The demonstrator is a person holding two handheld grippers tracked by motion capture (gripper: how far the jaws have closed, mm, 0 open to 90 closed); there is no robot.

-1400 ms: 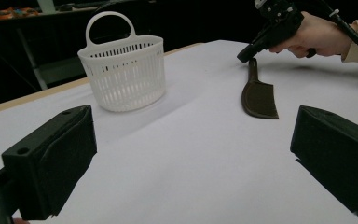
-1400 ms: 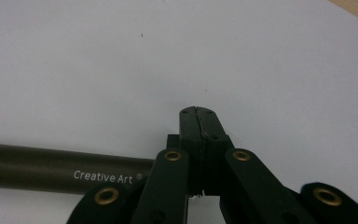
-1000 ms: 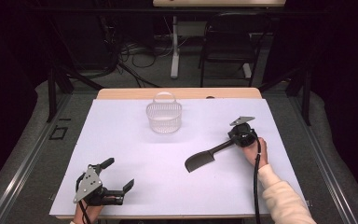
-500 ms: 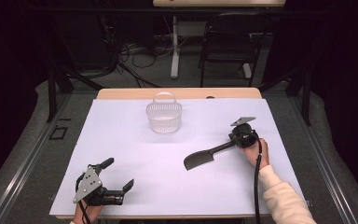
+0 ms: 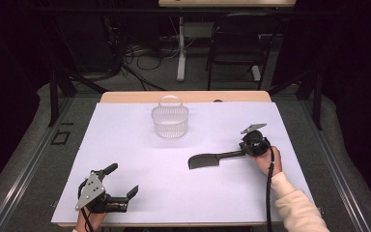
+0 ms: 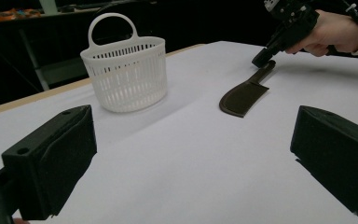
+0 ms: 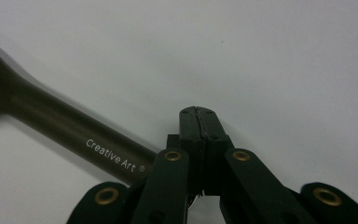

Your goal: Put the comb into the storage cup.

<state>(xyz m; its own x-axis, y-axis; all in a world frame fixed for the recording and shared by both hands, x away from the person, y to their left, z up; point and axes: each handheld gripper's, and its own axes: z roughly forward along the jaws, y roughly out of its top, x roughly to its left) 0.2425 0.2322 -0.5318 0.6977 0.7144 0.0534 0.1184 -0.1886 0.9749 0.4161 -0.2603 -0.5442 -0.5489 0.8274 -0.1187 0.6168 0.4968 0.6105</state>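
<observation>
Left gripper (image 5: 121, 181) rests at the table's (image 5: 125, 135) near edge, jaws spread wide, nothing between them. Right gripper (image 5: 244, 151) has jaws pressed together beside the handle of the dark spatula (image 5: 207, 160), which lies mid-table. White basket (image 5: 169, 121) stands farther back.

A lab: dark curtains, floor cables (image 5: 135, 58), white-covered table (image 5: 125, 145).

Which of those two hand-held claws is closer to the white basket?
The right. The right gripper sits at the dark spatula's handle, right of the white basket. The left gripper waits farther off at the near edge.
</observation>
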